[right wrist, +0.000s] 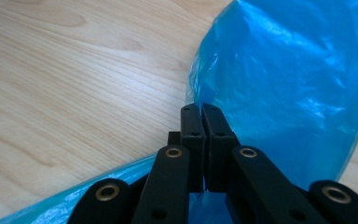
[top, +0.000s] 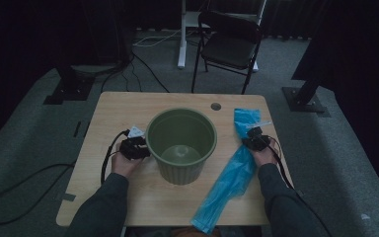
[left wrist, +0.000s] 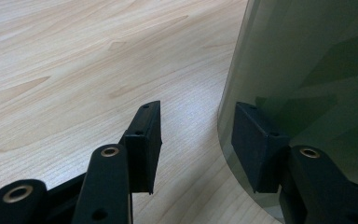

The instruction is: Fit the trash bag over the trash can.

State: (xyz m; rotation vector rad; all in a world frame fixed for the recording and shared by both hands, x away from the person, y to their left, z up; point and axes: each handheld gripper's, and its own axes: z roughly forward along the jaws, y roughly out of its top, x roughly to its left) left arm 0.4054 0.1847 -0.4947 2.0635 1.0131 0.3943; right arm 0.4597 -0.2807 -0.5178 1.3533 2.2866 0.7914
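The right gripper [right wrist: 202,109] pinches the blue bag [top: 232,173] lying at the right of the frame, so lift slowly without tearing it, while the left gripper [left wrist: 198,140], jaws apart, steadies the bin [top: 181,144] in the middle.

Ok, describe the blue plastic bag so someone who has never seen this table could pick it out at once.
Start at the light wooden table and find the round olive-green plastic bin standing at its middle. To the right of the bin, a long crumpled blue plastic bag lies flat, running from near the far edge to the near edge. It is the only bright blue, soft thing there, and the right gripper is shut on it.
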